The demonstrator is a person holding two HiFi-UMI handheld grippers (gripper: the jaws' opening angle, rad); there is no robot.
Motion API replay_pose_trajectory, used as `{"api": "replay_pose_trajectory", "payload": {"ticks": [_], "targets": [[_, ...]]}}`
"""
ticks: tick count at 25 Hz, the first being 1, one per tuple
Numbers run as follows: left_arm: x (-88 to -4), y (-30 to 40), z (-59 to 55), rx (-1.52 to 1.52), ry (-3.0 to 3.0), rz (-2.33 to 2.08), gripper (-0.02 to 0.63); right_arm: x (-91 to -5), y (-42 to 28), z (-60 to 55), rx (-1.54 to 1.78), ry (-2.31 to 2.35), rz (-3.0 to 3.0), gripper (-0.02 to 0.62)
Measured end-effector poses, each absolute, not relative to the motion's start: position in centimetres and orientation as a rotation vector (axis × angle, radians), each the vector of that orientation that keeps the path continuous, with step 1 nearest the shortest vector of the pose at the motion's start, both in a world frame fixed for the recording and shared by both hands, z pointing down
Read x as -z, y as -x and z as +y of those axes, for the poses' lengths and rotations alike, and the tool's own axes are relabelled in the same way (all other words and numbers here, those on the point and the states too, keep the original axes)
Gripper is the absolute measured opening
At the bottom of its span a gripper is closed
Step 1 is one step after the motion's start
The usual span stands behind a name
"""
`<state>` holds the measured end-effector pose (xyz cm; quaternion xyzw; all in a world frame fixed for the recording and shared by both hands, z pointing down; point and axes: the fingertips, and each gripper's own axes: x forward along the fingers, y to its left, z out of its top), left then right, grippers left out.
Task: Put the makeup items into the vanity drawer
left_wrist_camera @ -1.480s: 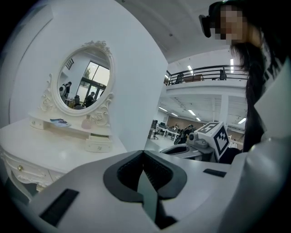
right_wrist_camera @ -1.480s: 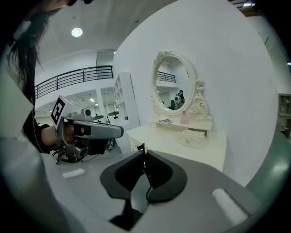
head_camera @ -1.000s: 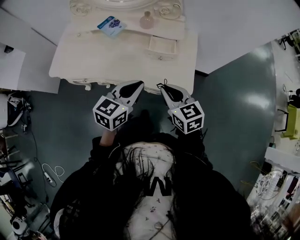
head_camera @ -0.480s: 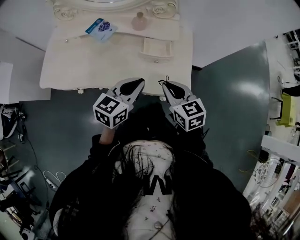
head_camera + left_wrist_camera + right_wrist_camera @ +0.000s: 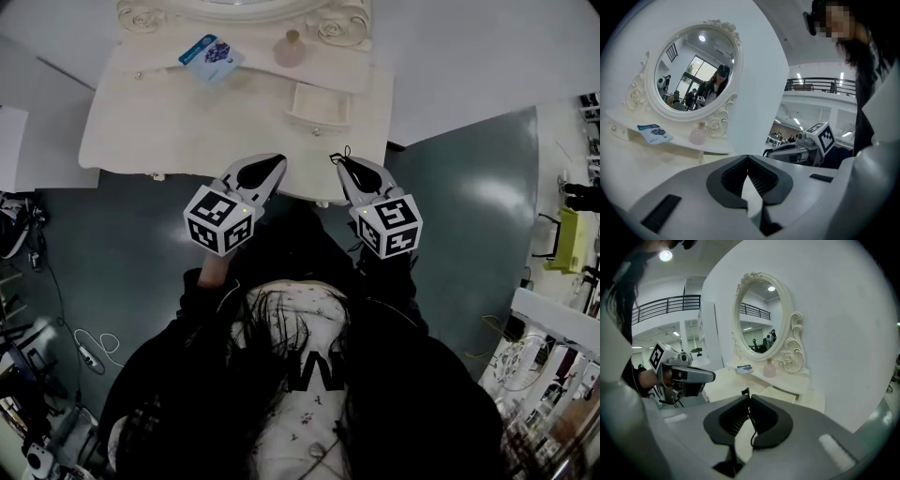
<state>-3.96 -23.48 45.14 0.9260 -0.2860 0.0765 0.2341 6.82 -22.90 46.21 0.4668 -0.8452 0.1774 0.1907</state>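
My left gripper (image 5: 274, 165) and right gripper (image 5: 339, 161) are both closed on nothing, at the front edge of the cream vanity table (image 5: 178, 127). The flat blue packet (image 5: 209, 53), its print unreadable, and the round pink bottle (image 5: 290, 50) sit on the back shelf, with the small pulled-out drawer (image 5: 319, 103) just below and bare tabletop between.

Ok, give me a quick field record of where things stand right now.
left gripper: shut, empty, over the vanity front edge
right gripper: shut, empty, beside the left one
small drawer: pulled out, nothing visible inside
blue packet: on the upper shelf, left of the drawer
pink bottle: on the shelf, right of the packet
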Motion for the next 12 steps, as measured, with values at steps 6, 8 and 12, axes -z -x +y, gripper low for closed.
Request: {"api": "replay_pose_trajectory", "payload": {"ticks": [6, 8, 12], "targets": [[-45.1, 2.6, -24.4, -0.204, -2.532, -0.805, 0.000, -46.3, -8.5, -25.7, -0.440, -1.276, -2.368, 0.028], [-45.1, 2.4, -24.6, -0.204, -2.525, -0.820, 0.000, -46.4, -8.9, -26.8, -0.418, -1.257, -2.370, 0.028], [-44.7, 2.3, -25.3, -0.207, -2.518, -0.864, 0.000, -46.4, -9.3, -29.3, -0.391, -1.223, -2.390, 0.028]]}}
